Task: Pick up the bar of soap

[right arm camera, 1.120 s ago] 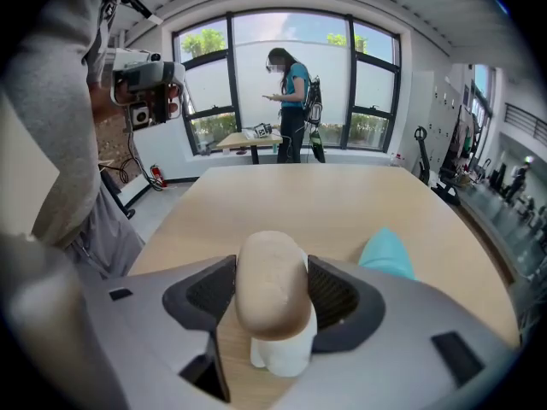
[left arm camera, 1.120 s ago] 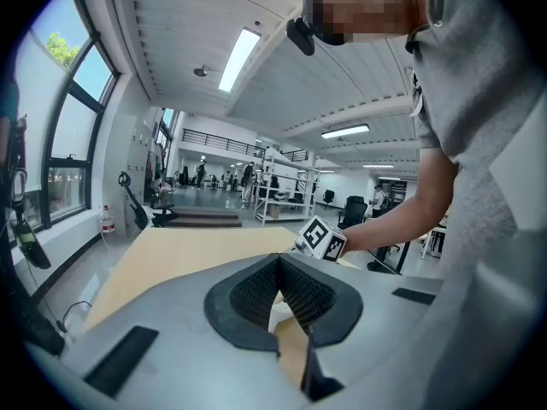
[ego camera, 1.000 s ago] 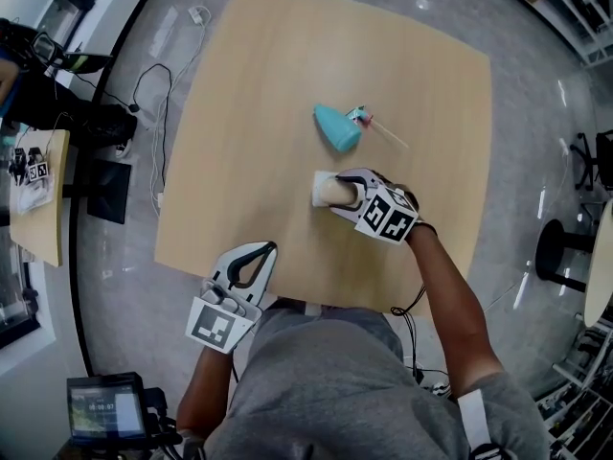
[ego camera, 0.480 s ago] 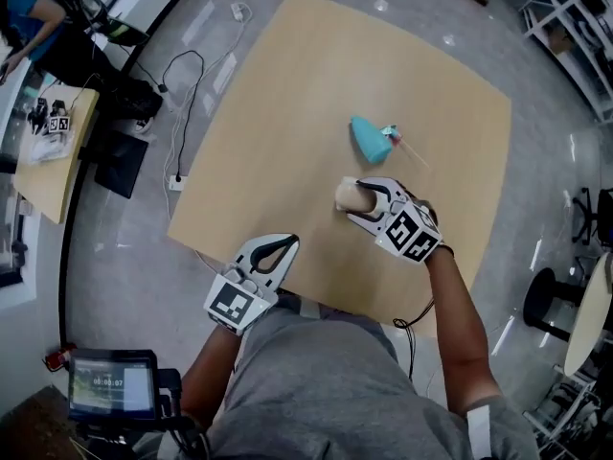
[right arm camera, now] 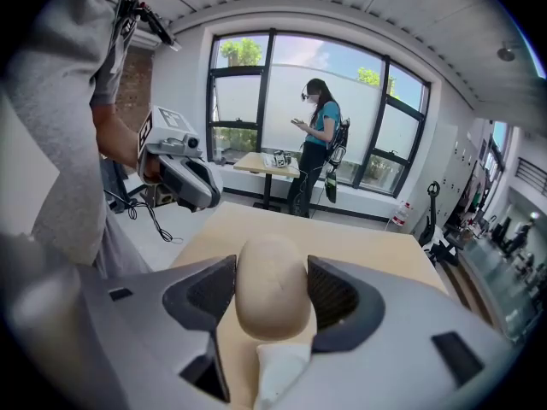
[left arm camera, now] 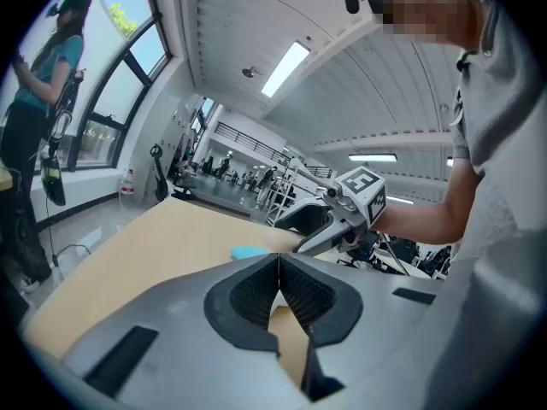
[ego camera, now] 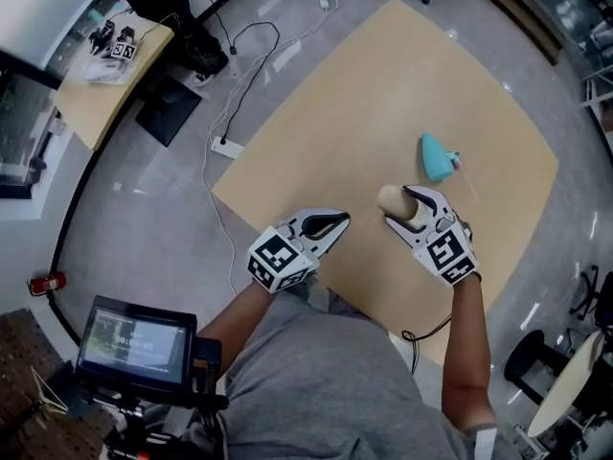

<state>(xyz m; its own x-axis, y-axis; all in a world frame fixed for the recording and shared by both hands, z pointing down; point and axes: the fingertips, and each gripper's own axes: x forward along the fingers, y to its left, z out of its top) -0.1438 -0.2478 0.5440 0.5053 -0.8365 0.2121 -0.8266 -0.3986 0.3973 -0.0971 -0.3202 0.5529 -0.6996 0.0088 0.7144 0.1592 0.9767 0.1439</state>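
The beige oval bar of soap [right arm camera: 271,284] sits between the jaws of my right gripper [right arm camera: 272,290], which is shut on it. In the head view the soap [ego camera: 393,199] sticks out ahead of the right gripper [ego camera: 414,209] over the wooden table [ego camera: 364,94]; whether it is lifted off the top I cannot tell. My left gripper [ego camera: 329,225] hovers at the table's near edge, shut with nothing in it. In the left gripper view its pads meet in a closed seam [left arm camera: 279,282].
A teal soap dish or cap [ego camera: 436,157] lies on the table beyond the soap, with a small stick-like item beside it. A power strip and cables [ego camera: 230,142] lie on the floor to the left. A person [right arm camera: 318,143] stands by a side table near the windows.
The head view has swung, so the table now sits to the upper right. The right gripper stays shut on the soap. The left gripper has come up closer to the right one.
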